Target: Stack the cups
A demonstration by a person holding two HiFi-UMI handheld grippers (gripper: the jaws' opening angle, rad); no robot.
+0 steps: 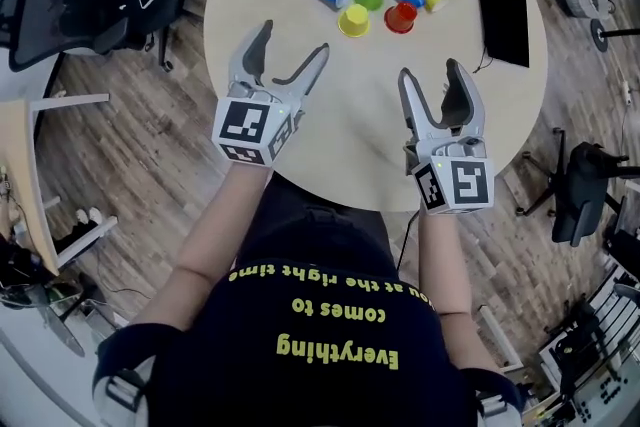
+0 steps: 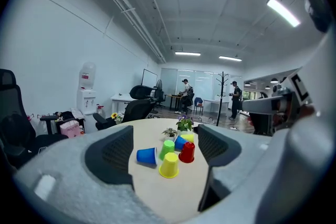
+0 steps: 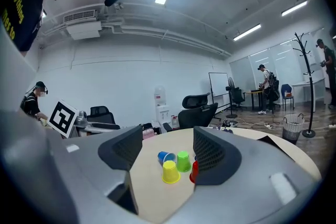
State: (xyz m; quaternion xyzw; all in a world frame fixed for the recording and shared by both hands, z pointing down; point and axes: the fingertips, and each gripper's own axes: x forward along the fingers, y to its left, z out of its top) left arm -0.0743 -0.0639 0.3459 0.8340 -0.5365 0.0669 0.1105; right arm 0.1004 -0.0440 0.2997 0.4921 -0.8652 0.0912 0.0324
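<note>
Seen from above, a person reaches both arms forward, bare forearms roughly parallel. The left forearm (image 1: 212,240) ends in the left gripper (image 1: 292,40), tilted slightly inward; its two grey jaws stand wide apart with nothing held between them. The right forearm (image 1: 447,265) ends in the right gripper (image 1: 430,72), also leaning a little inward, jaws likewise spread and empty. Each gripper carries a cube with black-and-white square markers at its base (left cube (image 1: 246,129), right cube (image 1: 455,183)), just ahead of the wrist. The grippers sit side by side, well apart, not touching.
</note>
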